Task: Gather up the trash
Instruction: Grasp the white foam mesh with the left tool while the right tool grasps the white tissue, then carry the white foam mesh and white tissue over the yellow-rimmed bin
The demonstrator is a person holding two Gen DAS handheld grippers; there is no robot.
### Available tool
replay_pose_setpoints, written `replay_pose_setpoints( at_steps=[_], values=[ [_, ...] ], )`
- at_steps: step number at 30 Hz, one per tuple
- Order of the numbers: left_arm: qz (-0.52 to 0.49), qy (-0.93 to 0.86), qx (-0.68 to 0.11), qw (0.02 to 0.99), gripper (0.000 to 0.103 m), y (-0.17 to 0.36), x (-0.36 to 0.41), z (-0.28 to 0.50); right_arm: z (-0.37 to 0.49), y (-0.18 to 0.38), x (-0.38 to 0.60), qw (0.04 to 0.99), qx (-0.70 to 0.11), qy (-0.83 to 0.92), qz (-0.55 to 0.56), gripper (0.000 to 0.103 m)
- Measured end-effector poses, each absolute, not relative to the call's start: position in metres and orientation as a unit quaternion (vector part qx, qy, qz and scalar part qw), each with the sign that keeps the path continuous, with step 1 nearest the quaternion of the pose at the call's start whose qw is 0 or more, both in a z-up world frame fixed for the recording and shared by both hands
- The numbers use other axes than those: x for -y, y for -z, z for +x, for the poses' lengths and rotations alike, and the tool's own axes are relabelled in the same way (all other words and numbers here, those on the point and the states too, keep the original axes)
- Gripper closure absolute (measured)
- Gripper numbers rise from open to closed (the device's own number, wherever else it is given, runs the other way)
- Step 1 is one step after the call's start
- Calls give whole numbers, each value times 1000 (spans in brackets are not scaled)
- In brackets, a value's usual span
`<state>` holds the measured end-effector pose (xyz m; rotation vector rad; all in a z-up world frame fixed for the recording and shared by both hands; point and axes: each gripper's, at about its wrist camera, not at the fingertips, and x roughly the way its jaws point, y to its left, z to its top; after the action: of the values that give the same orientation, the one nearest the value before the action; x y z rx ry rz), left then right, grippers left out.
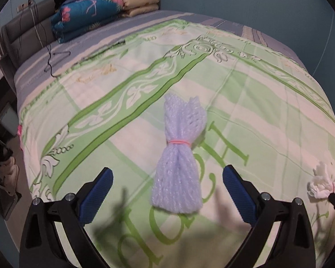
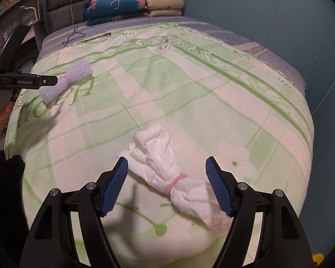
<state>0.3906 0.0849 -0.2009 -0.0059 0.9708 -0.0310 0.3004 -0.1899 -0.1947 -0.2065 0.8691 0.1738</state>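
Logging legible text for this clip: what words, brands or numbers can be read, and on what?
"GenRobot.AI": white print on the side of the left gripper, seen from the right wrist view.
Large green letters on the bedspread, beside the foam net bundle: only part shows, word not readable.
Nothing legible on the tissue bundle.

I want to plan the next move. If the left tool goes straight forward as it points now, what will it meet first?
Most likely the foam net bundle, tied with a pink band; it lies on the bedspread between the open fingers of the left tool. Height above it is unclear.
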Motion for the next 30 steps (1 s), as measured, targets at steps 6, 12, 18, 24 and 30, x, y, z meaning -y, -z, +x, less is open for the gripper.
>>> replay_pose_setpoints(
  at_steps=[6, 12, 18, 24, 30],
  values=[
    [-10, 18, -488, 873, 27, 220, -80, 410, 327, 212, 191, 883, -455, -82, -83, 59],
    [24, 17, -496, 868, 73, 226, -57, 411, 336, 218, 194, 872, -480, -93, -38, 81],
    [22, 24, -482, 876, 76, 209, -56, 399, 324, 204, 199, 877, -472, -91, -25, 91],
    [21, 58, -443, 894, 76, 163, -31, 367, 284, 162, 225, 899, -429, -81, 10, 92],
    [36, 171, -387, 905, 76, 109, 51, 311, 197, 99, 278, 932, -359, -26, 38, 92]
  ],
)
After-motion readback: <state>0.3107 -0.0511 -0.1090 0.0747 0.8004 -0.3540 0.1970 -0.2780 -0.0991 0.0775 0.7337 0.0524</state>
